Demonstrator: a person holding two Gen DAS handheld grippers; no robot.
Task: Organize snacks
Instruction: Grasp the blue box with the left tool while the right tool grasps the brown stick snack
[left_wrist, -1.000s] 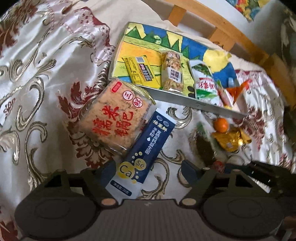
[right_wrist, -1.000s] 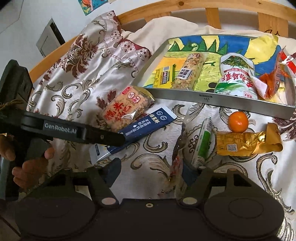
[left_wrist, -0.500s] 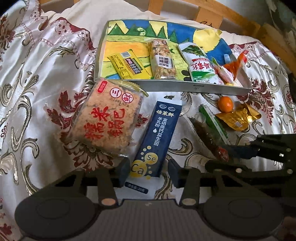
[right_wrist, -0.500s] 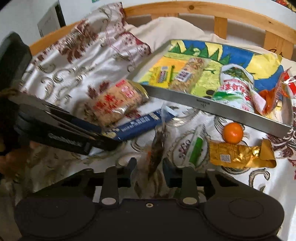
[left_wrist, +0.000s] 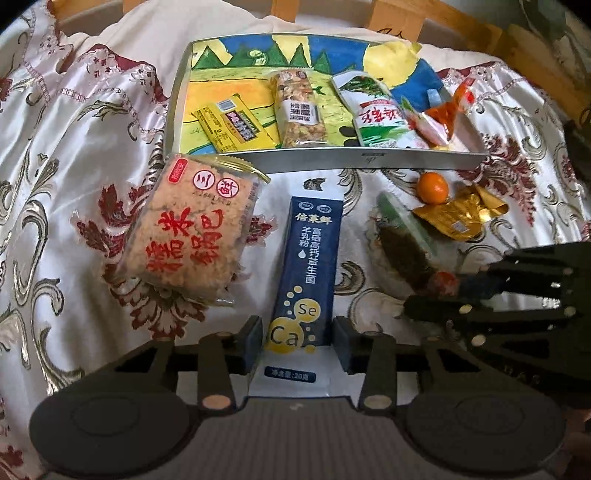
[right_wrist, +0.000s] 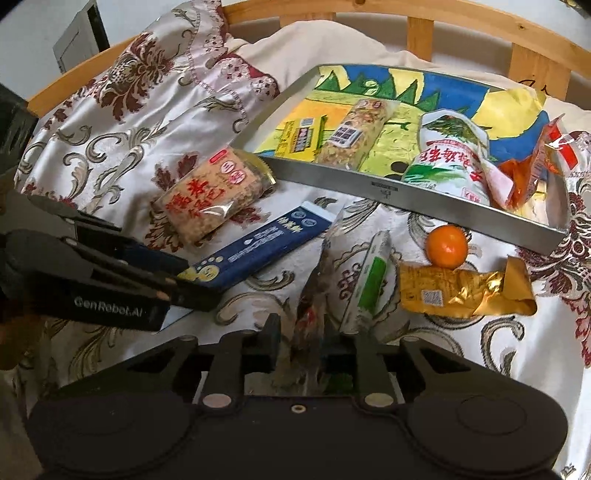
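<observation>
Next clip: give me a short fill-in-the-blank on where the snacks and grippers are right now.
1. The left gripper has its fingers either side of the ______ stick pack.
2. The right gripper is shut on a ______ snack bag.
3. The small orange fruit lies ______ the metal tray, on the cloth.
4. The gold wrapper lies just in front of the ______.

Missing words: dark blue; clear; outside; orange fruit
</observation>
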